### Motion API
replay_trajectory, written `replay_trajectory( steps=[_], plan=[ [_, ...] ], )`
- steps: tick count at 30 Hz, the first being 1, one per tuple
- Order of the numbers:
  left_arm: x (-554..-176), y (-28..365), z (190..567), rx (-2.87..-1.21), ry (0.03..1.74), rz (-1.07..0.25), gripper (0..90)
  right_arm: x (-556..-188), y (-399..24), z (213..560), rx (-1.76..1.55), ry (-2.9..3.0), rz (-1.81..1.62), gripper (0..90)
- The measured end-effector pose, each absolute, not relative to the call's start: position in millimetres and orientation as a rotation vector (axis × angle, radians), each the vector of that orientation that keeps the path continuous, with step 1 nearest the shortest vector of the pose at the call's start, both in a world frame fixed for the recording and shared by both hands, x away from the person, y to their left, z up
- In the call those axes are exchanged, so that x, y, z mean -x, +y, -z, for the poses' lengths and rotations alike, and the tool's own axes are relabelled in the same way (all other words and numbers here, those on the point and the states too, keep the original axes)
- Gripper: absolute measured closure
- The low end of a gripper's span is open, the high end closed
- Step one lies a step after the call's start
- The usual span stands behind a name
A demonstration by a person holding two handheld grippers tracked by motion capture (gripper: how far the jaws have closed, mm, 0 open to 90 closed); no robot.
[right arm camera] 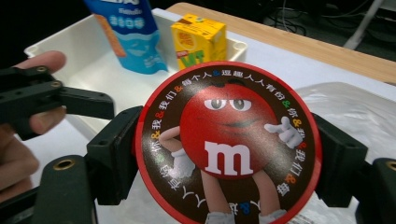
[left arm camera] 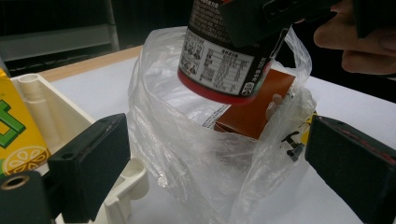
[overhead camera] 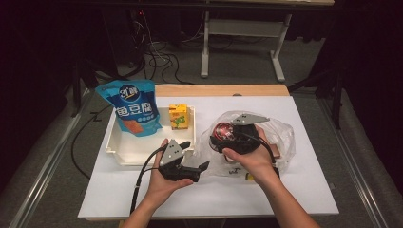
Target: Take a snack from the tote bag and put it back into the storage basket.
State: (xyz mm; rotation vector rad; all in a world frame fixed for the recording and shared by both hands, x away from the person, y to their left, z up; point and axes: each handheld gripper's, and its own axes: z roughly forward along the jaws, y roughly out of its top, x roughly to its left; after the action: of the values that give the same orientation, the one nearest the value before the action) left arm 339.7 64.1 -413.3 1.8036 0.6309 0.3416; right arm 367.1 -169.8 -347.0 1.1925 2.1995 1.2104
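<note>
Right gripper view: right gripper (right arm camera: 229,154) clamped on M&M's tub (right arm camera: 228,144), above clear plastic bag (overhead camera: 280,133); left gripper (overhead camera: 192,159) open, empty, near white tray (overhead camera: 124,154)

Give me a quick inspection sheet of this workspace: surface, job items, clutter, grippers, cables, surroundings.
Surface: white table, wooden strip at the far edge.
Job's things: M&M's tub held over the clear plastic bag; brown box in the bag.
Clutter: white tray with blue pouch and yellow drink carton.
Grippers: right gripper shut on the tub; left gripper open, jaws either side of the bag.
Cables: one trails from the left gripper; more on the floor behind.
Surroundings: dark room, white table legs beyond.
</note>
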Motion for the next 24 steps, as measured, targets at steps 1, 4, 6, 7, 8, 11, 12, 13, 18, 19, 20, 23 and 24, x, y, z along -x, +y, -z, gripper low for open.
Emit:
replay_trajectory(
  steps=[1,4,6,7,8,11,12,13,18,19,20,23,24],
  plan=[
    [-338.9,63.3,412.6,-1.803,0.626,-0.347,7.6,-366.1,-167.6,346.4,-1.185,2.204,-1.214,22.8],
    [-337.6,61.8,411.9,-1.803,0.619,-0.352,8.3,-363.0,-160.9,344.3,-1.174,2.213,-1.223,22.8],
    [-336.4,60.6,411.7,-1.805,0.614,-0.365,8.6,-361.7,-156.6,343.8,-1.157,2.222,-1.225,22.8],
    [-336.0,60.1,411.6,-1.807,0.612,-0.367,8.8,-360.7,-154.4,343.7,-1.155,2.228,-1.223,22.8],
    [-336.1,59.7,411.5,-1.806,0.598,-0.369,8.9,-359.7,-152.2,343.7,-1.151,2.233,-1.227,22.8],
    [-335.1,58.6,411.6,-1.795,0.587,-0.379,13.4,-357.0,-145.4,343.7,-1.137,2.248,-1.235,22.8],
    [-334.6,58.3,411.4,-1.796,0.587,-0.387,14.6,-356.6,-144.1,343.6,-1.132,2.251,-1.235,22.8],
    [-334.7,58.2,411.2,-1.798,0.586,-0.400,14.9,-356.2,-143.0,343.7,-1.126,2.255,-1.232,22.8],
    [-333.5,58.3,411.1,-1.797,0.599,-0.393,14.9,-353.0,-135.6,343.9,-1.106,2.280,-1.238,22.8],
    [-333.6,58.2,411.2,-1.798,0.600,-0.394,14.9,-352.5,-134.5,343.8,-1.104,2.284,-1.240,22.8],
    [-333.6,58.0,411.3,-1.798,0.601,-0.396,14.8,-351.8,-133.1,343.6,-1.110,2.286,-1.245,22.8],
    [-333.4,57.3,411.5,-1.801,0.604,-0.406,14.8,-350.5,-130.1,343.2,-1.094,2.298,-1.258,22.8],
    [-333.3,57.1,411.4,-1.802,0.606,-0.407,14.8,-349.8,-128.8,342.9,-1.095,2.305,-1.258,22.8]
  ],
)
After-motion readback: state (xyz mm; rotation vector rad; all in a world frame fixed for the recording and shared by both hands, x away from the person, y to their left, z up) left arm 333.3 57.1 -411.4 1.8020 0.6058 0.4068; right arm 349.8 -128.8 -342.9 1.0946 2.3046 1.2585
